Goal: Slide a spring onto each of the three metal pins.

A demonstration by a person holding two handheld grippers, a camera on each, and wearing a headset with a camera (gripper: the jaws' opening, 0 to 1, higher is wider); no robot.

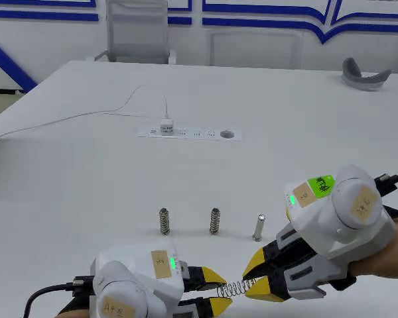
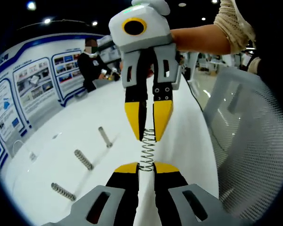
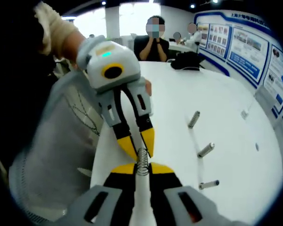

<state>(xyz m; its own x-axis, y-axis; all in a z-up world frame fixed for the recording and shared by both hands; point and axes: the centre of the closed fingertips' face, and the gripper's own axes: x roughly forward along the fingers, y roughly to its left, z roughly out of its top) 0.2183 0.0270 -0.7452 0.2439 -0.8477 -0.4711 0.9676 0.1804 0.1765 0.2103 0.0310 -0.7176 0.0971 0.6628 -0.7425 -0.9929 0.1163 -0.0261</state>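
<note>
1. Where your two grippers meet at the near edge of the surface [image 1: 73, 165], the spring [image 1: 236, 287] spans the short gap between them, one end in each.
2. Just beyond it, three pins stand upright in a row. The left pin [image 1: 164, 221] and the middle pin [image 1: 215, 220] each carry a spring already. The right pin [image 1: 259, 226] is bare and stands near your right gripper [image 1: 247, 283].
3. Your left gripper [image 1: 220, 290] points right, and its fingers are pressed almost together, pinching the spring's near end.
4. Your right gripper faces it tip to tip, with its fingers drawn in to a narrow gap and nipping the other end.
5. The left gripper view puts the spring [image 2: 147, 149] running straight from your own yellow tips up into the right gripper [image 2: 148, 134], with a mesh chair [image 2: 245, 141] off to one side.
6. The right gripper view has the left gripper [image 3: 141, 151] coming in from above onto the spring [image 3: 142, 162], and people [image 3: 155, 44] sitting at the far end of the surface.
7. The head view adds a power strip [image 1: 189, 133] farther back, with a white cable [image 1: 86, 116] trailing off to the left.
</note>
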